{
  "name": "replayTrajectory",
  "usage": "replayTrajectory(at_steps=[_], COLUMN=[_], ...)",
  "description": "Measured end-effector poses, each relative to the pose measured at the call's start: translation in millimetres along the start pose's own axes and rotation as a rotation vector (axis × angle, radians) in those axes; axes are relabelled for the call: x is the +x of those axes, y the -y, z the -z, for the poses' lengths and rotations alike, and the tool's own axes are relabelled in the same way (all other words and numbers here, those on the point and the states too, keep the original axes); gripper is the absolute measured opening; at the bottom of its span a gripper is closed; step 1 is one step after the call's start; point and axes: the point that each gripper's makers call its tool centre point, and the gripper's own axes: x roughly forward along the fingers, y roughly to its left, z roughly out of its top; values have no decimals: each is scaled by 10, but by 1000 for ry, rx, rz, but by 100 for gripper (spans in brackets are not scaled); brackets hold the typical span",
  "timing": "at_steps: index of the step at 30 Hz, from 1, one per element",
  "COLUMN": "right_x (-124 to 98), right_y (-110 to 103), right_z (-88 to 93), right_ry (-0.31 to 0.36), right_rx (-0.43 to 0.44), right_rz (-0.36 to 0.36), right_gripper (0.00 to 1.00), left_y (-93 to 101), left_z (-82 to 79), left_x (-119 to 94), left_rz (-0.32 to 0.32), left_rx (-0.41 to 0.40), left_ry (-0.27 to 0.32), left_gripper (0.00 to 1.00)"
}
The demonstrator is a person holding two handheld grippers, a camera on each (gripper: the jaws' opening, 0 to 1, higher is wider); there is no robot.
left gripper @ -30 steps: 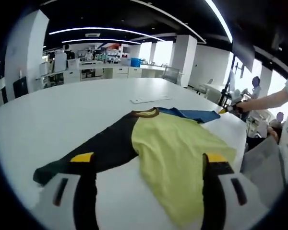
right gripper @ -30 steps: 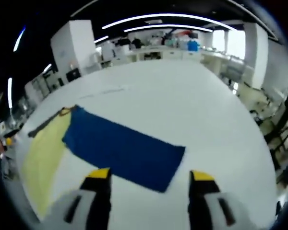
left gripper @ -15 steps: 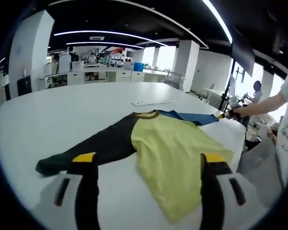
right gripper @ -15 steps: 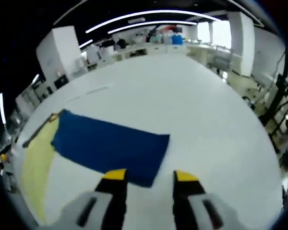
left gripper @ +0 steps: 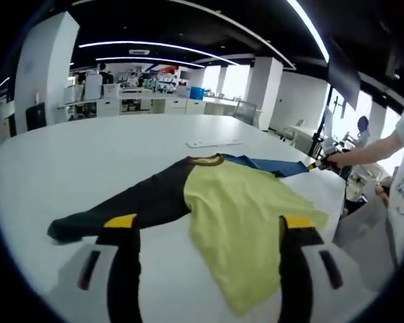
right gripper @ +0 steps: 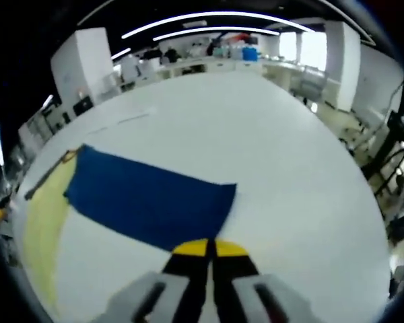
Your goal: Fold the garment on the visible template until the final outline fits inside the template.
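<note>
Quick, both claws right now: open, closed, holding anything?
Left claw: open, holding nothing, above the garment.
Right claw: shut at the blue sleeve edge; whether fabric is pinched cannot be told.

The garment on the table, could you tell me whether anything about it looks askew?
Nothing looks damaged. The garment lies spread flat on the white table, black sleeve out one side, blue sleeve out the other, where the right tool is shut on its edge.

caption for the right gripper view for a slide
Right tongs shut at the edge of the garment's blue sleeve on the white table.
</note>
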Motion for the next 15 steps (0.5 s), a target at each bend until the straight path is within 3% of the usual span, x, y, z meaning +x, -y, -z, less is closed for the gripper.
replayTrajectory(at_steps=[9,11,15], right_x=[-43,-79,-189], right_y=[26,-26,-334], right_z=[-216,-310,-532], right_ry=[50,72,118], right_rx=[-9,-3,-14], right_rz=[3,-15,-74], right_gripper=[0,0,0], left_y=[33,47,72], left_z=[13,9,9], left_x=[57,57,70], left_rz=[16,22,32], left_rx=[-7,-15,-15], left_ry=[7,12,21], left_gripper=[81,81,81])
